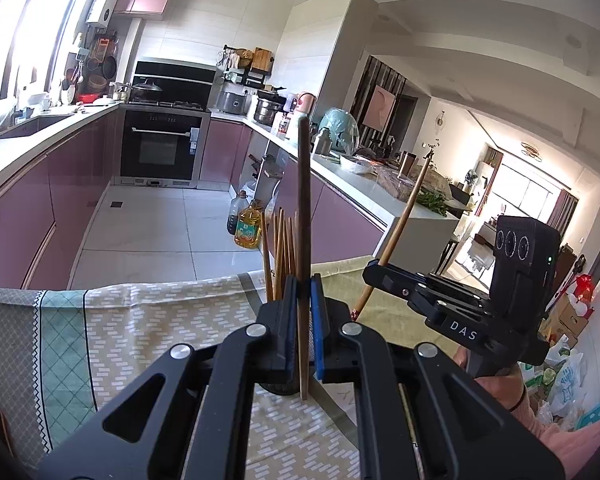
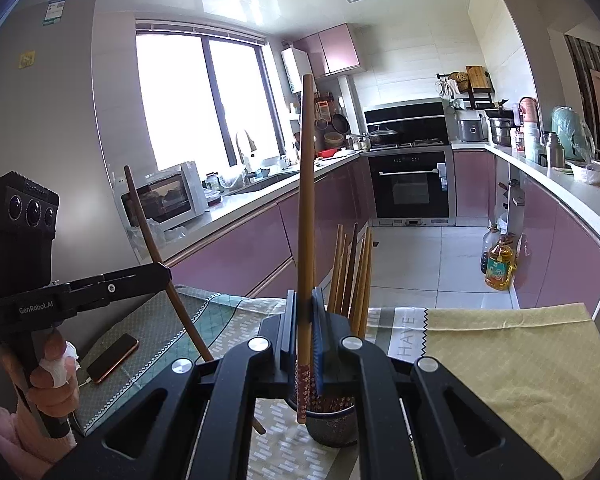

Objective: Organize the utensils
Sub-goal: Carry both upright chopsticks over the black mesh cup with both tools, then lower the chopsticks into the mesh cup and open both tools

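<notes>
Cloth-covered tabletop carries a chopstick holder; left tongs and right tongs each grip one chopstick.

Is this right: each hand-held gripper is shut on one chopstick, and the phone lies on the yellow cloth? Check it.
One thing is wrong. The phone lies on the green patterned cloth, not the yellow cloth; the right wrist view shows it. The left hand-held gripper and right hand-held gripper are each shut on a chopstick.
</notes>
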